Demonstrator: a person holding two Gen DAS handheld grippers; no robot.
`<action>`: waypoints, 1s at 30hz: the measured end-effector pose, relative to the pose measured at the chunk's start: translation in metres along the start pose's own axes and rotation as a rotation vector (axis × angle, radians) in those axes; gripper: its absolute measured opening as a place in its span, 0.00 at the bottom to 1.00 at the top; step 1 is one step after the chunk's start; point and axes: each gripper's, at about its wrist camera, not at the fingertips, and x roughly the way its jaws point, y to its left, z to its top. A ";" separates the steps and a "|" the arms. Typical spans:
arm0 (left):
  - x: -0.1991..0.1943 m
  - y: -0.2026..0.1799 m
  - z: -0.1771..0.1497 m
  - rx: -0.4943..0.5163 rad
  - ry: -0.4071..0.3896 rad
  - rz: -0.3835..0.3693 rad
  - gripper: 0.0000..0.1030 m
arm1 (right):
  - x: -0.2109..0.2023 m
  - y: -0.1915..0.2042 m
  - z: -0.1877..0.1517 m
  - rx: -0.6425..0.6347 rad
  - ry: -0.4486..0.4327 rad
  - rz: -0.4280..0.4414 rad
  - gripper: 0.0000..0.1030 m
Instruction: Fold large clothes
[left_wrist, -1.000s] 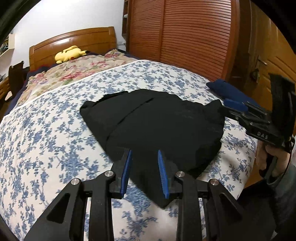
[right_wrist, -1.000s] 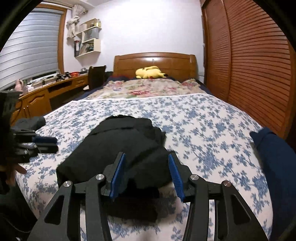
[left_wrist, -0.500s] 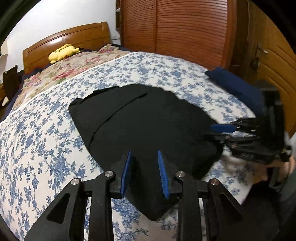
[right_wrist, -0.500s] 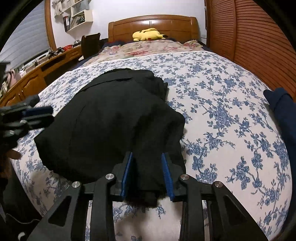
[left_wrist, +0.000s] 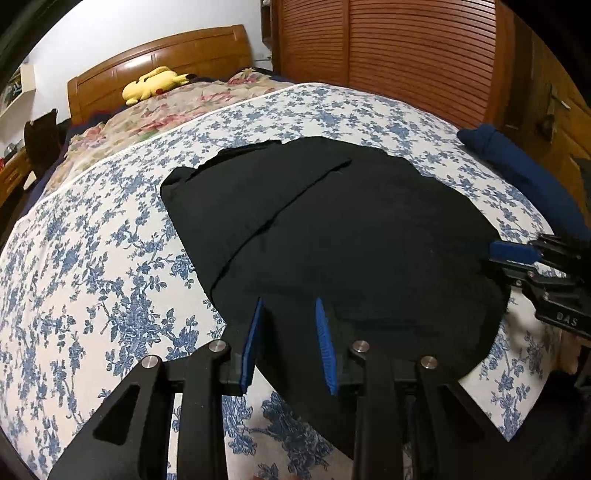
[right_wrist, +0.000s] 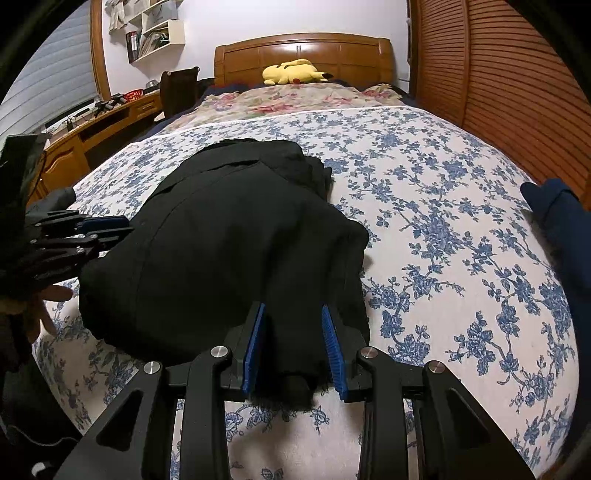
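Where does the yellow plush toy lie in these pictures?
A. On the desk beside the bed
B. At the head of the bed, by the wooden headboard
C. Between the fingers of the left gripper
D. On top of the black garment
B: the yellow plush toy lies at the far end of the bed against the wooden headboard, well beyond the black garment.

A black cloth garment (left_wrist: 332, 236) lies spread on the blue-flowered white bedspread (left_wrist: 92, 258). At the garment's near edge, the left gripper (left_wrist: 290, 332) has its blue-padded jaws parted with cloth between them. At the garment's right edge sits the right gripper (left_wrist: 517, 258); its jaw state is unclear.
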 end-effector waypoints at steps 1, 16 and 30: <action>0.002 0.001 0.001 -0.006 0.001 0.003 0.29 | 0.000 0.000 0.000 -0.001 -0.001 -0.002 0.32; 0.024 0.028 0.007 -0.055 0.048 0.046 0.29 | -0.003 0.000 -0.002 0.001 -0.013 -0.006 0.32; 0.037 0.101 0.048 -0.146 -0.014 -0.012 0.30 | -0.020 0.000 -0.021 0.045 -0.010 -0.013 0.32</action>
